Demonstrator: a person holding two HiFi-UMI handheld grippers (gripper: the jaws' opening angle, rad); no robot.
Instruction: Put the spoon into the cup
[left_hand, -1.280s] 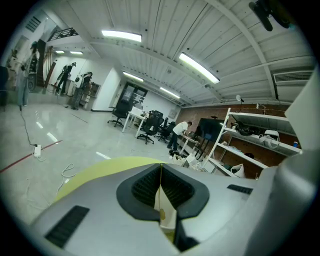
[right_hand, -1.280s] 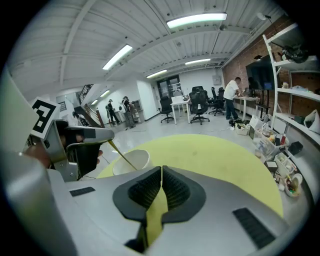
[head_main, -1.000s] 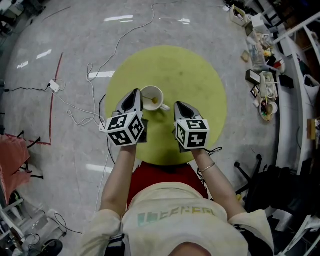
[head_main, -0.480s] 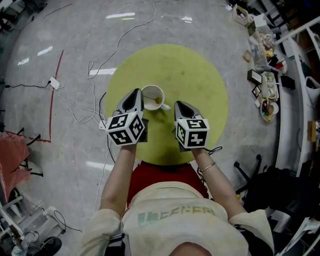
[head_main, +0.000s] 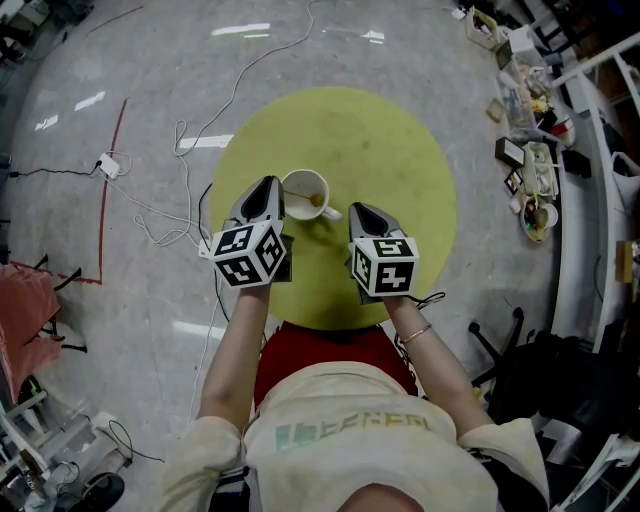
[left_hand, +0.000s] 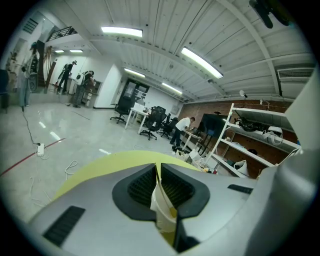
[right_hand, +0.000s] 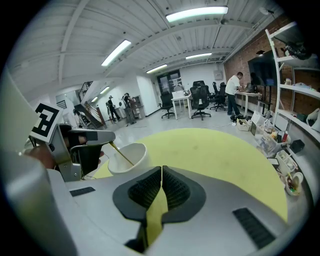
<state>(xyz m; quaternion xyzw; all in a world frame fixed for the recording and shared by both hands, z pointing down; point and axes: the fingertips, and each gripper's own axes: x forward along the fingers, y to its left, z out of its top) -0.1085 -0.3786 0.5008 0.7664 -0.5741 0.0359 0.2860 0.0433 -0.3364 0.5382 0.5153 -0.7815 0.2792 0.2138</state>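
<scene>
Standing in one cup (right_hand: 134, 161) (white), one spoon (right_hand: 122, 153)

Wht cup (head_main: 303, 193), gold spoon (head_main: 314, 200), yel-green tbl (head_main: 385, 140)

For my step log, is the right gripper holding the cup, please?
No: the right gripper has its jaws shut on nothing, and the cup stands apart from it on the table.

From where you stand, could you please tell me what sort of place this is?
Probably an open-plan office or lab workshop: office chairs at desks, metal shelving against a brick wall, and cables trailing over a polished floor.
</scene>
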